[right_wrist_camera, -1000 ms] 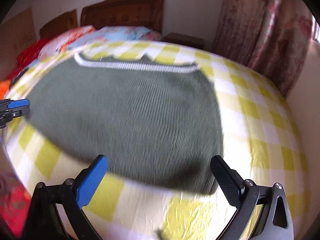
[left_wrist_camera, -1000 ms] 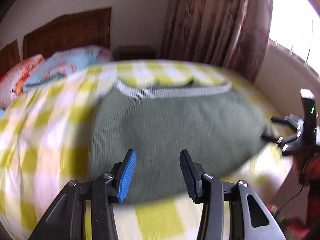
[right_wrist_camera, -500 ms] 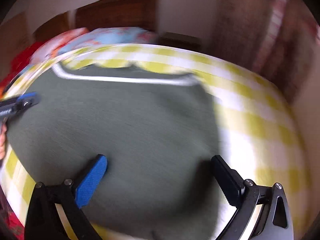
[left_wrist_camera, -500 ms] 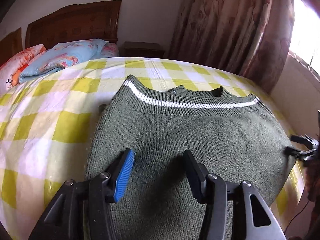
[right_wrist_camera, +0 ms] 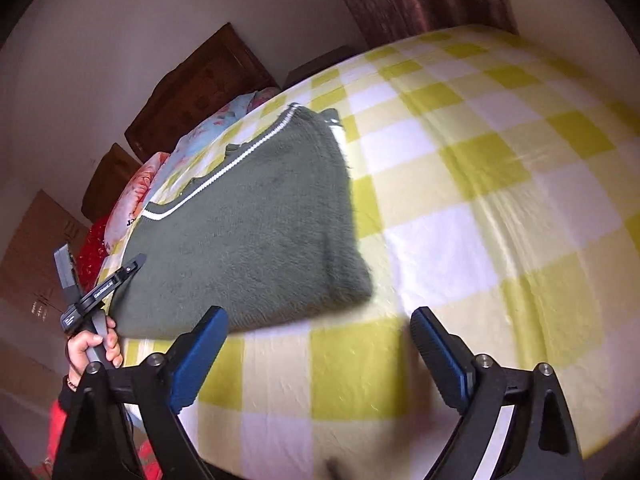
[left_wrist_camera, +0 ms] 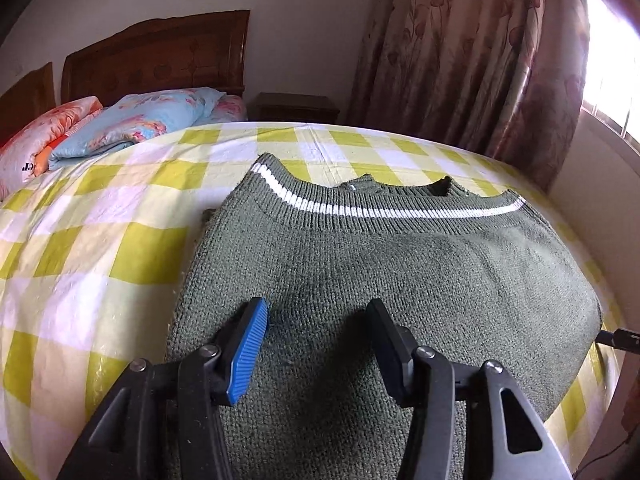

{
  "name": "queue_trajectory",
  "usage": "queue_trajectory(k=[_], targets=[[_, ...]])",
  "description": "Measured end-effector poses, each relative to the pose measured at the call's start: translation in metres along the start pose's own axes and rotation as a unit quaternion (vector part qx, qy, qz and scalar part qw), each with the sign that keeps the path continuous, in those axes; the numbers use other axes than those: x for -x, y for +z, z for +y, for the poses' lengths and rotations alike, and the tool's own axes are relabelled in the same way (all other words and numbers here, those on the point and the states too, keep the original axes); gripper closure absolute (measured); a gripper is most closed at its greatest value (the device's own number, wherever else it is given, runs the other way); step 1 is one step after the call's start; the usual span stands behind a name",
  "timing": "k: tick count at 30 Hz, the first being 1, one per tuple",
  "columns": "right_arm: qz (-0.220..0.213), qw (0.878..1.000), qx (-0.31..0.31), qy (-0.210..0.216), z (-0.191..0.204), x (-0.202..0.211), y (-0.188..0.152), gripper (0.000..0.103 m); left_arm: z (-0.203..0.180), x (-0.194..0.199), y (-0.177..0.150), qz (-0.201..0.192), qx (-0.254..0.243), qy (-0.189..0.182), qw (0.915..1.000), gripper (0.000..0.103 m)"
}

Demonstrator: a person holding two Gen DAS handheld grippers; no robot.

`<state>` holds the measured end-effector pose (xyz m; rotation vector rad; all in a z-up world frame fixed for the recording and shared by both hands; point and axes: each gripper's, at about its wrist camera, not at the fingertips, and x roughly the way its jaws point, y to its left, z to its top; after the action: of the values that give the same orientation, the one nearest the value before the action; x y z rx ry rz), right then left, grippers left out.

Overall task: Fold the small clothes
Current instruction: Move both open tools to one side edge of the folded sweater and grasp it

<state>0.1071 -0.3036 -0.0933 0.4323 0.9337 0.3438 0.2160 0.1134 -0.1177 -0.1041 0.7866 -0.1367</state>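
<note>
A dark green knitted sweater (left_wrist_camera: pixel 400 272) with a white stripe near its ribbed far edge lies folded flat on the yellow-and-white checked bed (left_wrist_camera: pixel 100 232). My left gripper (left_wrist_camera: pixel 318 320) is open and empty, hovering over the sweater's near left part. In the right wrist view the sweater (right_wrist_camera: pixel 256 224) lies to the left. My right gripper (right_wrist_camera: pixel 318 334) is open and empty over the bedsheet (right_wrist_camera: pixel 480 200), just past the sweater's near right corner. The left gripper (right_wrist_camera: pixel 136 262) shows there at the sweater's left edge, held by a hand.
Pillows and a folded floral quilt (left_wrist_camera: pixel 132 120) lie at the head of the bed by a wooden headboard (left_wrist_camera: pixel 160 56). A nightstand (left_wrist_camera: pixel 296 106) and patterned curtains (left_wrist_camera: pixel 480 52) stand beyond the bed. The bed's edge runs close on the right.
The left gripper has moved forward over the sweater and steadied. The right gripper has swung right and tilted, from over the sweater to the bare sheet beside its corner.
</note>
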Motion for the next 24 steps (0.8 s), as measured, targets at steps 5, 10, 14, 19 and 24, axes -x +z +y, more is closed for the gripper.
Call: queue_trajectory(k=[5, 10, 14, 19, 24], targets=[[-0.002, 1.000, 0.006, 0.003, 0.015, -0.012, 0.001, 0.000, -0.001, 0.001, 0.000, 0.001, -0.001, 0.002, 1.0000, 0.050], [-0.062, 0.995, -0.080, 0.013, -0.012, -0.014, 0.019, 0.000, -0.003, 0.002, -0.001, 0.001, -0.003, 0.004, 1.0000, 0.049], [-0.084, 0.991, -0.105, -0.016, -0.020, -0.010, 0.024, 0.000, -0.003, 0.002, -0.001, 0.001, -0.002, 0.004, 1.0000, 0.049], [0.006, 0.996, -0.065, 0.062, 0.005, -0.017, 0.017, 0.000, -0.003, 0.003, -0.001, 0.001, -0.002, 0.004, 1.0000, 0.049], [-0.035, 0.994, -0.097, 0.031, 0.001, -0.019, 0.026, 0.000, -0.003, 0.003, -0.001, 0.001, -0.001, 0.003, 1.0000, 0.049]])
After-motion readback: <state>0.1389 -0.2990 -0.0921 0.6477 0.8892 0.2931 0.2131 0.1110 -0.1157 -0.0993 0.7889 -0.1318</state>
